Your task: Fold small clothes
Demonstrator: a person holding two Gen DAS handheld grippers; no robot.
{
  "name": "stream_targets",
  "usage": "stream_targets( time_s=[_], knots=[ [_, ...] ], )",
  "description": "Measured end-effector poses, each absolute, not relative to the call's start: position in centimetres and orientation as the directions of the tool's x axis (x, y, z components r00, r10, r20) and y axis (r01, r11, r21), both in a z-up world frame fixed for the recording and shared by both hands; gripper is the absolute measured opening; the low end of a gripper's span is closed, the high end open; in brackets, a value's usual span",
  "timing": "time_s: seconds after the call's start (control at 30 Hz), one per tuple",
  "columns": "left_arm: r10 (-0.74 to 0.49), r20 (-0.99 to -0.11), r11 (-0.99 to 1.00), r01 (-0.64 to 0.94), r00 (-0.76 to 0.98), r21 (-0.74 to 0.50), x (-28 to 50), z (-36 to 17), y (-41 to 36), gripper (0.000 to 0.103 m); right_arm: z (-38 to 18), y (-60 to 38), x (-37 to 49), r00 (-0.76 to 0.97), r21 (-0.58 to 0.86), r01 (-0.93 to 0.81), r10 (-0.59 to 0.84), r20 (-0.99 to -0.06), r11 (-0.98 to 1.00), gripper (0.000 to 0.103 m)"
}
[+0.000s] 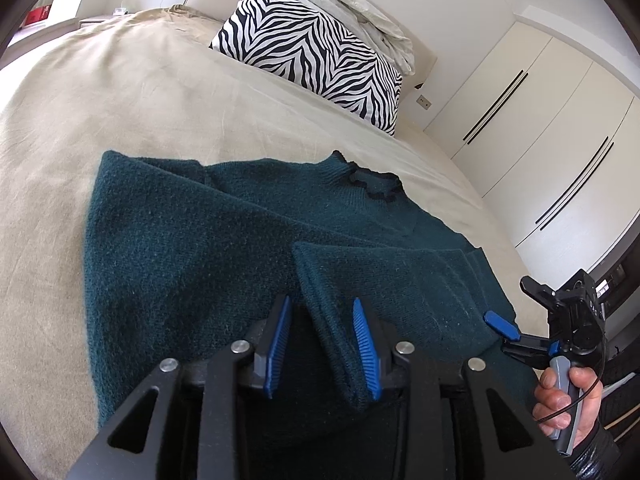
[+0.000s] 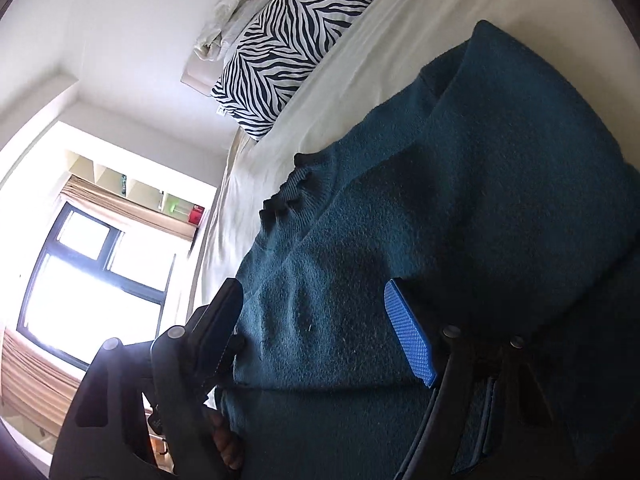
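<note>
A dark teal knitted sweater [image 1: 192, 248] lies on the beige bed sheet [image 1: 120, 92], collar [image 1: 372, 184] toward the pillows, one sleeve [image 1: 384, 280] folded across its body. My left gripper [image 1: 324, 344] is open just over the near hem, the sleeve cuff lying between its blue pads without being pinched. My right gripper [image 1: 508, 332] is at the sweater's right edge. In the right wrist view the right gripper [image 2: 316, 320] is open, one finger above and one below the sweater's [image 2: 460, 200] side edge.
A zebra-print pillow [image 1: 316, 52] and a crumpled pale duvet [image 1: 352, 4] lie at the head of the bed. White wardrobe doors [image 1: 532, 128] stand to the right. A window [image 2: 88, 280] shows in the right wrist view.
</note>
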State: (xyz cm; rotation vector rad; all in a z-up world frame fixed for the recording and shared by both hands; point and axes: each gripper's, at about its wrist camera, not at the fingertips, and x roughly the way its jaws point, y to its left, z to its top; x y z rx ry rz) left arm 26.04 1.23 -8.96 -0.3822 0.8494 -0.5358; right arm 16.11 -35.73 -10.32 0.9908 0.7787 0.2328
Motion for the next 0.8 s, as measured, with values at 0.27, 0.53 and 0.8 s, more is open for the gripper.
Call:
stream_targets(
  time_s=[0.27,0.53,0.8],
  knots=[
    [-0.518,-0.574,0.820,0.180,0.634,-0.543,18.3,-5.2,7.4,0.073,-5.6,-38.3,-0.1,0.769,0.748,0.164,0.391,-0.505,0.643,0.073],
    [-0.475,-0.651,0.844,0.099,0.593,-0.527,4.8,-5.8,8.9,0.073,-4.6,-40.8,-10.8,0.763,0.676,0.232,0.300,-0.572,0.700,0.074],
    [-0.451,-0.758,0.882,0.103,0.472,-0.461,-3.1,-7.8,8.2,0.071,-5.3,-43.3,-18.8,0.669,0.567,0.319,0.243,-0.702,0.760,0.074]
  ],
)
